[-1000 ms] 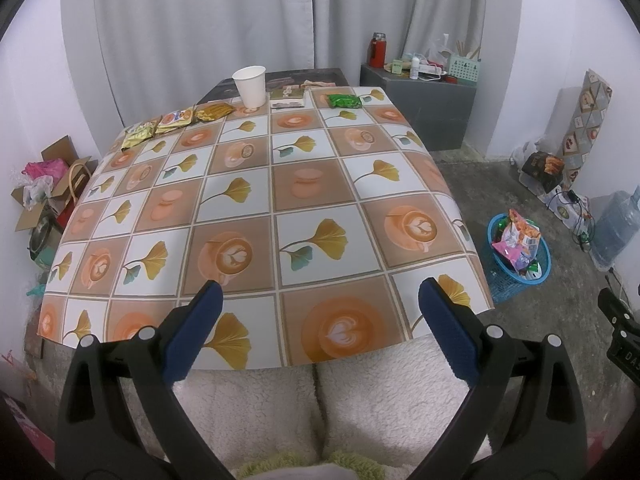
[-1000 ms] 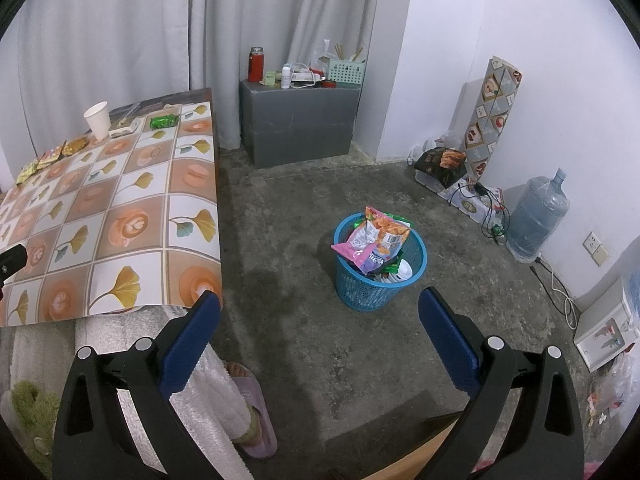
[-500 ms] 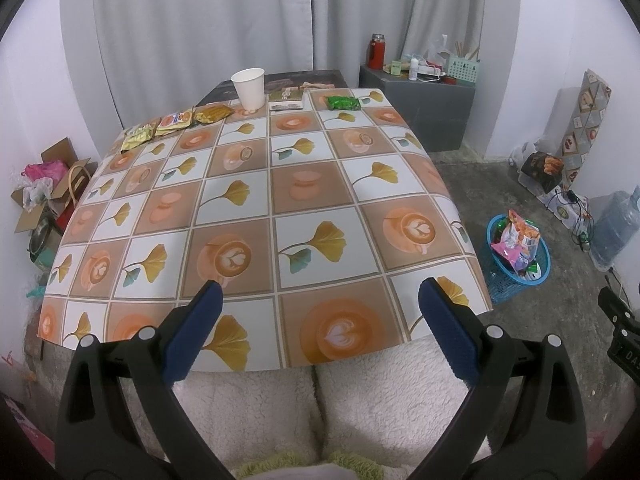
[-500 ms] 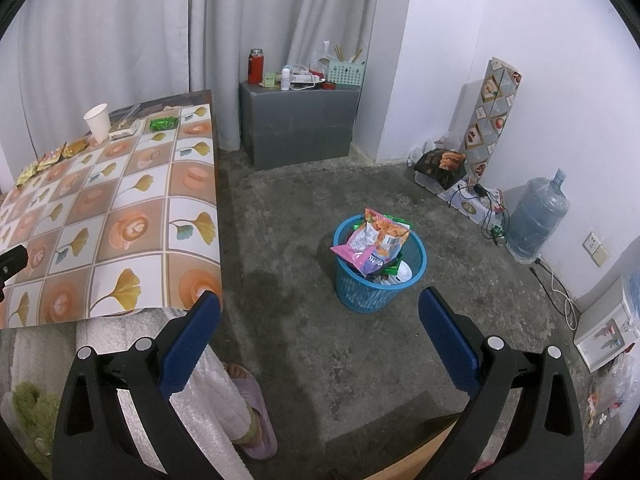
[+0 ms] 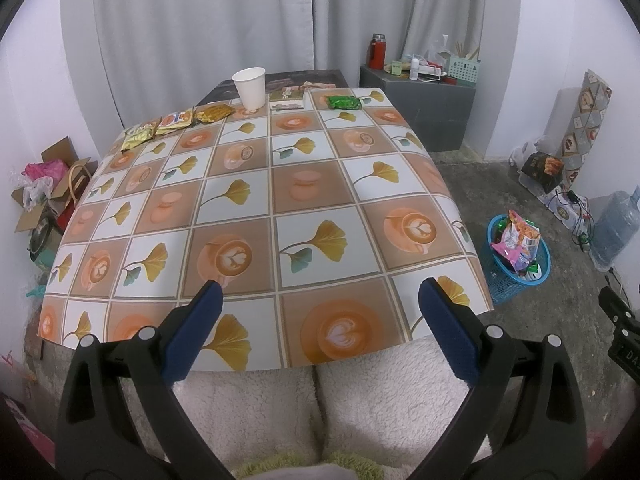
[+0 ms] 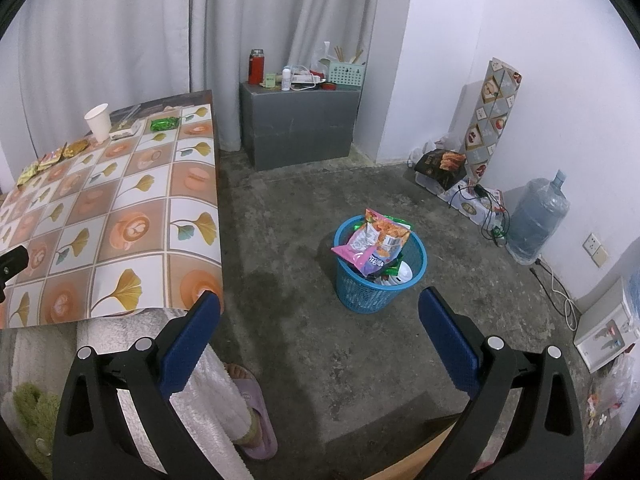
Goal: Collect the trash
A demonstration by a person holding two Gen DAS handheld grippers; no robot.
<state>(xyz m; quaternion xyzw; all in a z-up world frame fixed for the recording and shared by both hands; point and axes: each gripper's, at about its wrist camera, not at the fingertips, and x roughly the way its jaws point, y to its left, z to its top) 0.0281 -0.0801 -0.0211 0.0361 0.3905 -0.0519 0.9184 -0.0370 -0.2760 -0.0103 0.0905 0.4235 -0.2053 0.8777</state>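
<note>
At the table's far edge lie a white paper cup (image 5: pixel 249 87), a green wrapper (image 5: pixel 343 102), a flat packet (image 5: pixel 286 98) and three yellow and gold snack wrappers (image 5: pixel 176 122). My left gripper (image 5: pixel 320 330) is open and empty above the table's near edge. A blue basket (image 6: pixel 380 266) full of snack bags stands on the floor right of the table; it also shows in the left wrist view (image 5: pixel 518 262). My right gripper (image 6: pixel 319 332) is open and empty, held over the floor in front of the basket.
The table (image 5: pixel 256 208) has a leaf-and-coffee patterned cover. A grey cabinet (image 6: pixel 298 126) with bottles stands at the back. A water jug (image 6: pixel 536 220), cables and boxes line the right wall. Cardboard boxes (image 5: pixel 44 192) sit left of the table. My slippered foot (image 6: pixel 248 412) is below.
Both views have shifted only slightly; the left gripper has drifted a little over the table's near edge. Both grippers remain open and empty.
</note>
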